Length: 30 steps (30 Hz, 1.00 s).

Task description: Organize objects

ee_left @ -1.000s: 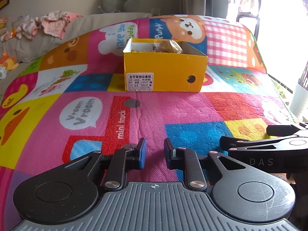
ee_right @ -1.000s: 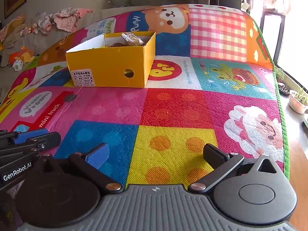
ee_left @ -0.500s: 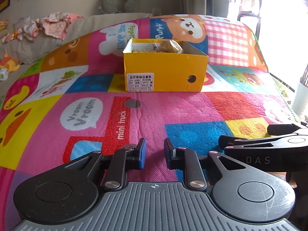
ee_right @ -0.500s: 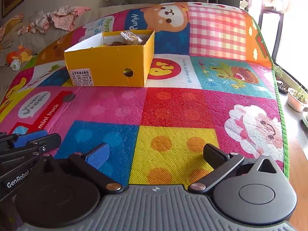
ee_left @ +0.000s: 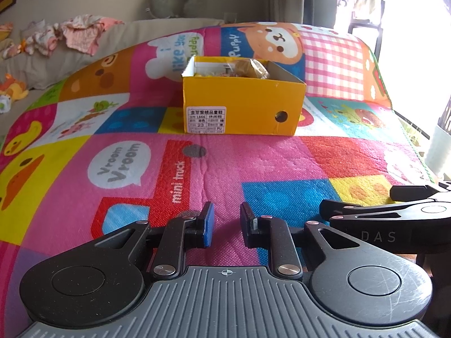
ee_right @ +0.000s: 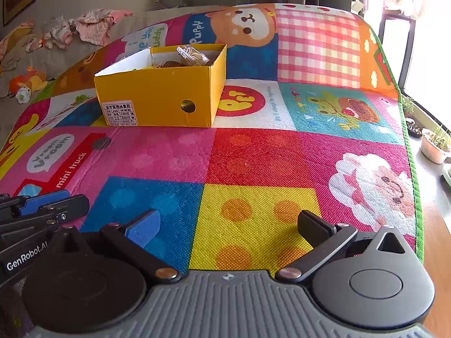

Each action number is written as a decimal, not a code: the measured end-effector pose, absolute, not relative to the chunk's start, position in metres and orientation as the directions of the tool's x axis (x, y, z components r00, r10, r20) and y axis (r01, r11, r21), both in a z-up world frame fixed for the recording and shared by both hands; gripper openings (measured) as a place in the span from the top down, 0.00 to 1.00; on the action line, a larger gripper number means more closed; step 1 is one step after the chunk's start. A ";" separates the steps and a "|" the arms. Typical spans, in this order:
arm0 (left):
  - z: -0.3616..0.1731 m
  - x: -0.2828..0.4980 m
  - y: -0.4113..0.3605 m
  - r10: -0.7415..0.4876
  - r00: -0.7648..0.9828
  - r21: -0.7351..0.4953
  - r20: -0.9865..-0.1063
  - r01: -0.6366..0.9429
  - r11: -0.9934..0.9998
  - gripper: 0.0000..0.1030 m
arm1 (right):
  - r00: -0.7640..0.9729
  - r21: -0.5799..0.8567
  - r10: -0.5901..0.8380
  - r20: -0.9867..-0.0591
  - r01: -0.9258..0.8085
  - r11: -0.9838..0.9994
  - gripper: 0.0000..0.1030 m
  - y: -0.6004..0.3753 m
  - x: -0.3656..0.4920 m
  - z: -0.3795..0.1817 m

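A yellow cardboard box [ee_left: 242, 107] stands on the colourful play mat [ee_left: 253, 163], far ahead of both grippers; it also shows in the right wrist view [ee_right: 160, 101]. Wrapped snacks [ee_left: 251, 69] lie inside it, with a clear packet [ee_right: 191, 55] on top. My left gripper [ee_left: 226, 225] is low over the mat, its jaws a narrow gap apart and empty. My right gripper [ee_right: 229, 224] is wide open and empty over the yellow square. Each gripper shows at the edge of the other's view.
A grey sofa with crumpled clothes [ee_left: 76, 35] and soft toys [ee_right: 26, 84] lies at the back left. Plant pots [ee_right: 434, 146] stand on the floor beyond the mat's right edge. A window is at the right.
Both views have crept slightly forward toward the box. The jaws have not changed.
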State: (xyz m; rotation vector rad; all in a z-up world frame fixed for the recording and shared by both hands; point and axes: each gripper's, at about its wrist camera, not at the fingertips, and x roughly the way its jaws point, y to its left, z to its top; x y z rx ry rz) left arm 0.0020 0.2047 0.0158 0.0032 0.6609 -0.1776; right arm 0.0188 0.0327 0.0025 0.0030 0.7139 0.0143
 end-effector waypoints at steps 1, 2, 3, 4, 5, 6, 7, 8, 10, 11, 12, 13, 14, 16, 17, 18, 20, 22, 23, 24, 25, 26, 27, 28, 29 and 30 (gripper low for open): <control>0.016 0.002 0.205 -0.163 0.775 -0.053 -0.611 0.165 0.985 0.78 | 0.756 0.008 0.014 -0.655 -0.012 1.000 0.00 0.033 0.019 0.003; 0.016 0.002 0.205 -0.163 0.775 -0.053 -0.611 0.165 0.985 0.78 | 0.756 0.007 0.014 -0.655 -0.012 1.000 0.00 0.033 0.019 0.003; 0.016 0.002 0.205 -0.163 0.775 -0.054 -0.611 0.165 0.985 0.78 | 0.756 0.007 0.014 -0.655 -0.012 1.000 0.00 0.033 0.019 0.002; 0.016 0.002 0.205 -0.164 0.775 -0.055 -0.611 0.165 0.985 0.78 | 0.756 0.008 0.014 -0.655 -0.012 1.000 0.00 0.033 0.019 0.002; 0.016 0.002 0.205 -0.165 0.774 -0.057 -0.611 0.164 0.985 0.78 | 0.756 0.007 0.014 -0.655 -0.012 1.000 0.00 0.033 0.019 0.003; 0.016 0.002 0.205 -0.164 0.774 -0.057 -0.611 0.164 0.985 0.78 | 0.756 0.008 0.014 -0.655 -0.012 1.000 0.00 0.033 0.019 0.003; 0.016 0.002 0.205 -0.165 0.774 -0.057 -0.611 0.164 0.985 0.78 | 0.756 0.008 0.014 -0.655 -0.012 1.000 0.00 0.033 0.019 0.002; 0.016 0.002 0.205 -0.164 0.774 -0.056 -0.611 0.164 0.985 0.78 | 0.756 0.008 0.014 -0.655 -0.012 1.000 0.00 0.033 0.019 0.003; 0.016 0.002 0.205 -0.165 0.774 -0.058 -0.611 0.164 0.985 0.78 | 0.755 0.008 0.014 -0.655 -0.012 1.000 0.00 0.033 0.019 0.002; 0.016 0.002 0.205 -0.165 0.774 -0.058 -0.611 0.164 0.985 0.78 | 0.755 0.008 0.014 -0.655 -0.012 1.000 0.00 0.033 0.019 0.002; 0.016 0.002 0.205 -0.165 0.774 -0.058 -0.611 0.164 0.985 0.78 | 0.755 0.009 0.016 -0.655 -0.013 1.000 0.00 0.033 0.019 0.002; 0.016 0.002 0.205 -0.165 0.774 -0.058 -0.611 0.164 0.985 0.78 | 0.755 0.009 0.017 -0.656 -0.014 1.000 0.00 0.033 0.019 0.003; 0.016 0.002 0.205 -0.165 0.774 -0.057 -0.611 0.164 0.985 0.78 | 0.754 0.010 0.018 -0.656 -0.015 1.000 0.00 0.033 0.018 0.003; 0.016 0.002 0.205 -0.165 0.774 -0.058 -0.611 0.164 0.985 0.78 | 0.754 0.011 0.020 -0.657 -0.017 1.000 0.00 0.033 0.018 0.003; 0.016 0.002 0.205 -0.166 0.774 -0.059 -0.611 0.164 0.985 0.78 | 0.754 0.011 0.020 -0.657 -0.017 1.000 0.00 0.033 0.018 0.003; 0.016 0.002 0.205 -0.166 0.774 -0.059 -0.611 0.164 0.985 0.78 | 0.754 0.011 0.020 -0.657 -0.017 1.000 0.00 0.033 0.018 0.003; 0.016 0.002 0.205 -0.166 0.774 -0.059 -0.611 0.164 0.985 0.78 | 0.754 0.011 0.020 -0.657 -0.017 1.000 0.00 0.033 0.018 0.003; 0.016 0.002 0.205 -0.165 0.774 -0.058 -0.611 0.164 0.985 0.78 | 0.754 0.011 0.020 -0.657 -0.017 1.000 0.00 0.033 0.018 0.003; 0.016 0.002 0.205 -0.165 0.774 -0.059 -0.611 0.164 0.985 0.78 | 0.754 0.011 0.020 -0.657 -0.017 1.000 0.00 0.034 0.018 0.003; 0.016 0.002 0.205 -0.166 0.774 -0.059 -0.611 0.164 0.985 0.78 | 0.754 0.011 0.019 -0.657 -0.017 1.000 0.00 0.034 0.018 0.003; 0.016 0.002 0.205 -0.166 0.774 -0.059 -0.611 0.164 0.985 0.78 | 0.754 0.011 0.020 -0.657 -0.017 1.000 0.00 0.033 0.018 0.003; 0.016 0.002 0.205 -0.166 0.774 -0.060 -0.611 0.164 0.985 0.78 | 0.754 0.011 0.020 -0.657 -0.017 1.000 0.00 0.033 0.018 0.003; 0.016 0.002 0.205 -0.166 0.774 -0.060 -0.611 0.164 0.985 0.78 | 0.754 0.011 0.020 -0.657 -0.017 1.000 0.00 0.033 0.018 0.003; 0.016 0.002 0.205 -0.166 0.774 -0.060 -0.611 0.164 0.985 0.78 | 0.754 0.011 0.020 -0.657 -0.017 1.000 0.00 0.034 0.018 0.003; 0.016 0.002 0.205 -0.166 0.774 -0.060 -0.611 0.164 0.985 0.78 | 0.754 0.011 0.020 -0.657 -0.016 1.000 0.00 0.033 0.018 0.003; 0.016 0.002 0.205 -0.166 0.774 -0.060 -0.611 0.164 0.985 0.78 | 0.754 0.011 0.019 -0.657 -0.016 1.000 0.00 0.034 0.018 0.003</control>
